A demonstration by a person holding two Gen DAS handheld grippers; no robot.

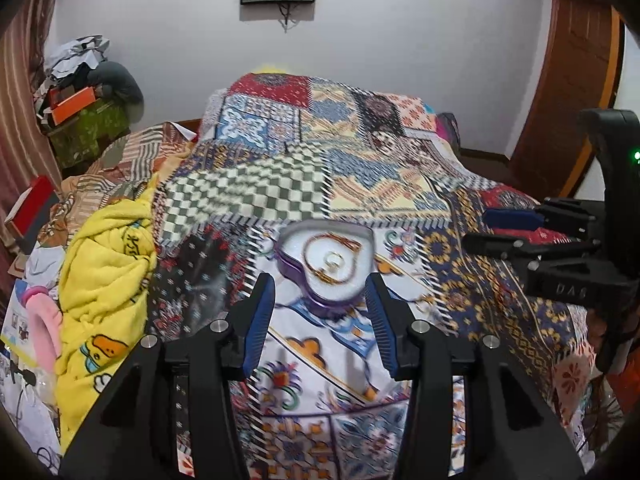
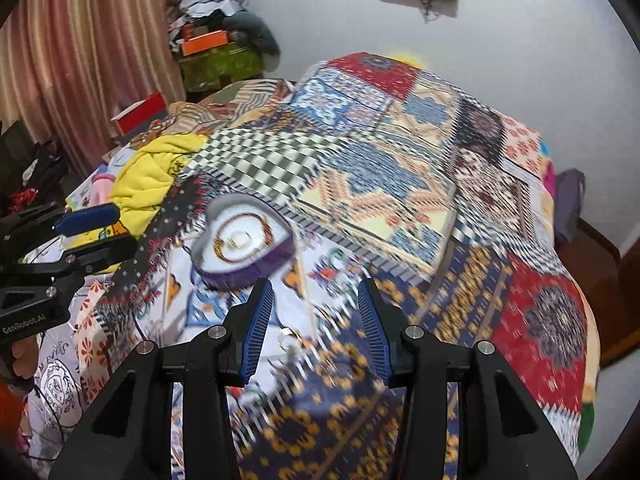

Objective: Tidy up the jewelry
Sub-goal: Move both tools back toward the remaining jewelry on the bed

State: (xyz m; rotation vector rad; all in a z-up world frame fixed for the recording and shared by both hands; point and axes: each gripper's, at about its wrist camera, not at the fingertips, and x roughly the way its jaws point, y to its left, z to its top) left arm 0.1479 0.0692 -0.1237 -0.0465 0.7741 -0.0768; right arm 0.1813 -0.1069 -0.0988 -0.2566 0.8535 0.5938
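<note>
1. Both pairs of jaws stand wide apart and hold nothing: my left gripper (image 1: 320,312) hovers over the bed, and my right gripper (image 2: 316,320) does the same.

2. Off the tips of my left jaws, toward 12 o'clock, the heart-shaped jewelry box (image 1: 326,266) sits open on the patchwork quilt (image 1: 360,160). Its purple wall faces me, its white lining faces up.

3. Done so far, as I judge it: a gold chain (image 1: 316,268) lies coiled inside the box, and a ring (image 1: 333,259) rests in the middle of that coil.

4. Left to do: a loose ring (image 2: 289,338) lies on the quilt between my right jaws. From it the box is at about 11 o'clock, well apart. Just beyond the ring, toward 4 o'clock, something small and gold may be a further piece; the blur hides what it is.

5. I see no lid, so I cannot tell whether closing is part of what is left.

6. My right gripper is best placed for the loose ring.
</note>
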